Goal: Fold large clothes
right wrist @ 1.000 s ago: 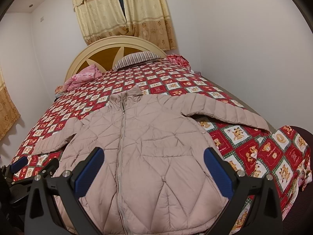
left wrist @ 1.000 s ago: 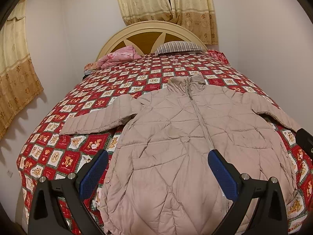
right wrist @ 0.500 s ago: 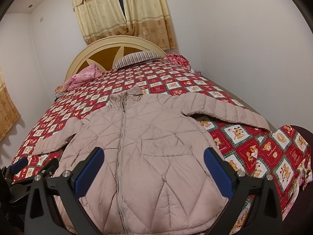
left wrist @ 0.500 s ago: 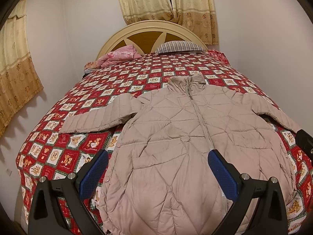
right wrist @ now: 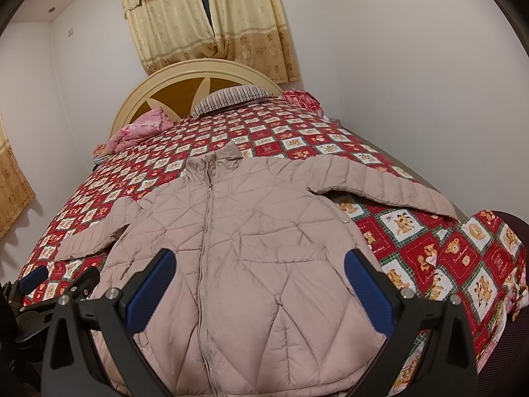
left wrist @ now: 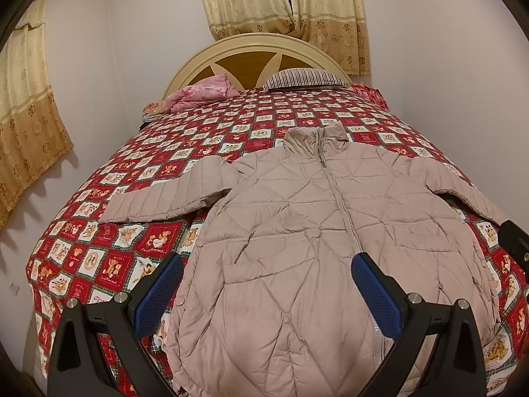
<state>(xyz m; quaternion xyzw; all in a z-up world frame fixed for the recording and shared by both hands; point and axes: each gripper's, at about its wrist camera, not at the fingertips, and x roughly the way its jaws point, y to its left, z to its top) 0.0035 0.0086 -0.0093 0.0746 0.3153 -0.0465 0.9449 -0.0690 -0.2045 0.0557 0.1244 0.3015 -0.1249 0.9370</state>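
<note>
Jacket (left wrist: pixel 297 231), a beige quilted puffer, lies face up and zipped on the bed (left wrist: pixel 99 258), its collar toward the headboard (left wrist: pixel 254 53) and its hem at the foot edge. Both sleeves are spread out sideways, the one on the right-hand side reaching the bed's right edge near the wall. The bedspread is a red patchwork print. At the head edge a striped pillow (left wrist: pixel 304 77) leans against the headboard and a pink bundle of bedding (left wrist: pixel 201 94) sits beside it toward the left corner.

The left gripper (left wrist: pixel 266 284) hovers above the hem, over the jacket's left half, level and aimed up the bed; its 2 blue-padded fingers (left wrist: pixel 158 294) are spread wide and hold nothing. The right gripper (right wrist: pixel 258 281) hangs in a matching pose over the lower front, straddling the zipper's right side, its fingers (right wrist: pixel 368 294) also spread wide and touching no cloth. In the right wrist view the left gripper shows at the foot's left corner (right wrist: pixel 33 276).
</note>
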